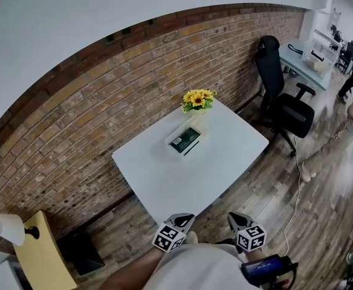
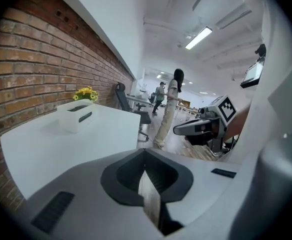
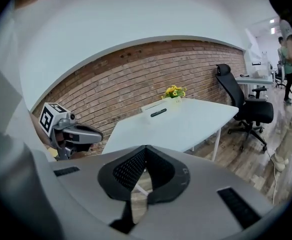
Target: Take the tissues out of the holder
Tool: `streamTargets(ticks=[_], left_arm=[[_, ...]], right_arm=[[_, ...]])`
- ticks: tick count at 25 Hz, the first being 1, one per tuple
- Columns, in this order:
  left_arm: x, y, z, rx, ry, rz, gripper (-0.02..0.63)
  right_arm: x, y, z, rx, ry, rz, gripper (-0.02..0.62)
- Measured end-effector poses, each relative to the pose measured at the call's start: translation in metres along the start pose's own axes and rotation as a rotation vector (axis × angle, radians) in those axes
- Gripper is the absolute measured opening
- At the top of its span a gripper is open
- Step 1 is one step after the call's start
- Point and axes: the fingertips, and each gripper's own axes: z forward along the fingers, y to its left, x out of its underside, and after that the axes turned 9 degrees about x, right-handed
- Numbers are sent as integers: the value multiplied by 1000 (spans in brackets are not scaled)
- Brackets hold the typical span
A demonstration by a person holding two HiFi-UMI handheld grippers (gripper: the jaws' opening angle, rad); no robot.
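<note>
Both the left gripper and right gripper are clenched empty, so best open one while approaching the holder at 12 o'clock.

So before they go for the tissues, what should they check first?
1. Left tool empty: ok, jaws together, nothing between them.
2. Right tool empty: ok, jaws together too.
3. Tools close to the tissue holder: not ok, both sit short of the table, and the holder is at its far side.
4. Way across the table free: ok, bare top up to the holder.
5. Tissue poking from the slot to grab: cannot tell, too small.
6. Flowers apart from the holder: cannot tell, they stand close behind it.
</note>
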Motion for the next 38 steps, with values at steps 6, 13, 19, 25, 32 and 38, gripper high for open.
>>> streamTargets(ticks=[6,13,19,25,32,38], left_arm=[[2,39,-19,-75,-24,-58,8],[-4,69,-22,-136,-34,-101,8],[-21,96,-13,-204,-36,-148,8],[-40,113,8,-254,-21,-187,8],[-62,127,26,-310,-10,-226,8],[-86,157,35,-353,2,-226,8]], right_arm=[[-25,25,38,-69,22,-100,5],[-42,28,82,-137,49,-135,5],[-60,23,117,-223,78,-157,5],[-88,2,152,-290,92,-175,5],[-106,-14,186,-363,118,-185,5],[-123,-20,209,-417,120,-193,5]])
